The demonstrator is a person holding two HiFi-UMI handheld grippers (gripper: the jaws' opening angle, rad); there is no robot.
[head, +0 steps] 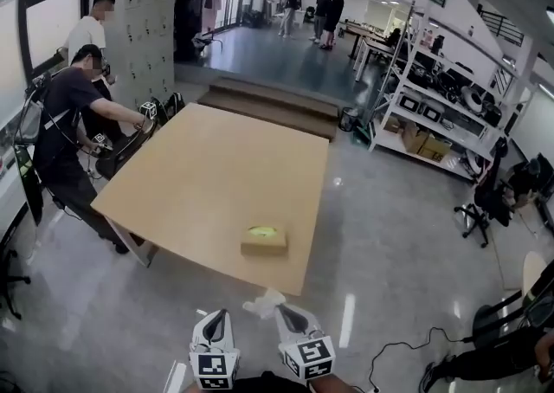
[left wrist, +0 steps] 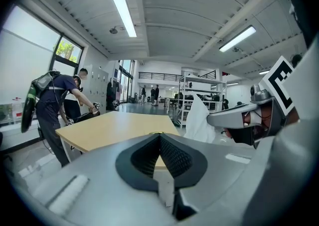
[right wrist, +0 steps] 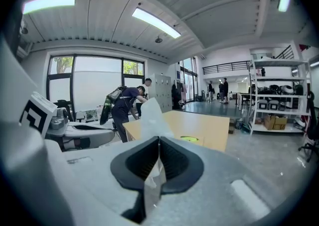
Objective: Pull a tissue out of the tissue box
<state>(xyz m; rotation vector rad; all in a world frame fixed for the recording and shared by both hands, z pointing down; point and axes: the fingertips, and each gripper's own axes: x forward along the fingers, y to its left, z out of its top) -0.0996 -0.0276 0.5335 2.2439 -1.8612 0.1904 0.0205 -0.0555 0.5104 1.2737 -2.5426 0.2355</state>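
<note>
A tan tissue box [head: 264,240] with a yellow-green top opening lies near the front edge of the wooden table [head: 199,175]; it also shows as the tissue box [right wrist: 190,140] in the right gripper view. My right gripper [head: 284,312] is in front of the table, over the floor, shut on a white tissue [head: 264,303]. The tissue [right wrist: 151,115] stands up from between its closed pads. My left gripper [head: 216,318] hangs beside it on the left, its jaws shut with nothing in them [left wrist: 160,143]. From the left gripper view, the tissue [left wrist: 198,120] hangs off the right gripper [left wrist: 234,118].
A person in black [head: 65,123] bends over the table's far left corner, another stands behind. Metal shelving [head: 441,106] and an office chair [head: 485,201] stand at the right. A cable [head: 398,350] lies on the grey floor. Steps [head: 268,101] rise beyond the table.
</note>
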